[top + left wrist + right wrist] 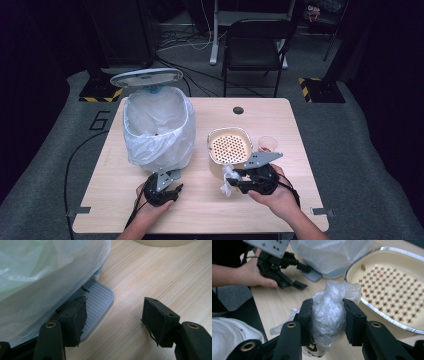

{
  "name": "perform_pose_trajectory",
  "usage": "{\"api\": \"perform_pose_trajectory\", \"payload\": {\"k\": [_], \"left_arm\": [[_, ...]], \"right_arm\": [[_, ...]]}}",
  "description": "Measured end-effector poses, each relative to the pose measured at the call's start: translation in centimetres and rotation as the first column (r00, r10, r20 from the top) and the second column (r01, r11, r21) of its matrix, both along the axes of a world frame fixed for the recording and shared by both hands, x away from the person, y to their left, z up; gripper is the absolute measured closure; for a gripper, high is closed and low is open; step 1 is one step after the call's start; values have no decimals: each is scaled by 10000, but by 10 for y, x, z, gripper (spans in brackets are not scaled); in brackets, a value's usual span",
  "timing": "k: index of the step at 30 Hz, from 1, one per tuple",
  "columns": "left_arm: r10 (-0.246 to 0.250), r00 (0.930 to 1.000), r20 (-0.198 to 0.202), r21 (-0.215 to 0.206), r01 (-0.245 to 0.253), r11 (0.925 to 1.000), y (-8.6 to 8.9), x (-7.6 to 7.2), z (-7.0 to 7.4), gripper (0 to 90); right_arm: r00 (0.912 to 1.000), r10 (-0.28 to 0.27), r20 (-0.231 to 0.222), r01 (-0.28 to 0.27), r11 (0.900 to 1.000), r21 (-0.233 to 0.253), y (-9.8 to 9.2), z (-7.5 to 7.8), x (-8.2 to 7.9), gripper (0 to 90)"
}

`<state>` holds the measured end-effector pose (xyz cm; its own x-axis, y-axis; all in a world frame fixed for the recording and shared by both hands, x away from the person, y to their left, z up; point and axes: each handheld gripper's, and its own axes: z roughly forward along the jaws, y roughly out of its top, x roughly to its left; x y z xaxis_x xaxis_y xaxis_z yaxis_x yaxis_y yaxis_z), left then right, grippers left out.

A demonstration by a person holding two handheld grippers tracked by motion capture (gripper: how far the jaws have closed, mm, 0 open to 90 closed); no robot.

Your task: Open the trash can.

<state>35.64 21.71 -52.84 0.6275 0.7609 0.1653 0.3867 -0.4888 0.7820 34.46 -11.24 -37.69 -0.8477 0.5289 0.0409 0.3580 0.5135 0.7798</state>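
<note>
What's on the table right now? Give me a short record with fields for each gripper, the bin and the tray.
left gripper: open, one jaw over the bin's grey foot pedal
right gripper: shut on a crumpled plastic bag
pedal bin: lid up, lined with a clear bag
tray: cream, perforated insert, beside the bin
small cup: pinkish, right of the tray
table: light wood
</note>
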Motion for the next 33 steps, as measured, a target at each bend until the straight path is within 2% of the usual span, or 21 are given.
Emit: {"api": "perform_pose_trajectory", "payload": {"k": [4,7,8,14,23,27,33], "left_arm": [[-20,10000,-37,-31,20,10000,0,0,0,362],[2,10000,-15,-24,-2,10000,0,0,0,362],[-25,10000,-44,-25,25,10000,0,0,0,362],[10,10000,-1,-59,-10,10000,1,0,0,362],[-36,10000,-50,-26,36,10000,1,0,0,362],[-20,10000,-50,-36,20,10000,1,0,0,362],[-20,10000,-59,-44,20,10000,1,0,0,362]], "right_arm": [[9992,75,393,-75,10000,0,4,18,8,633],[9992,146,385,-154,9997,185,6,26,12,633],[9986,216,491,-227,9995,218,10,33,15,633],[9955,205,921,-231,9994,266,16,54,26,634],[9948,145,1011,-156,9998,102,29,64,51,634],[9963,51,862,-78,9995,318,35,69,66,635],[9944,123,1048,-177,9986,507,45,80,78,635]]}}
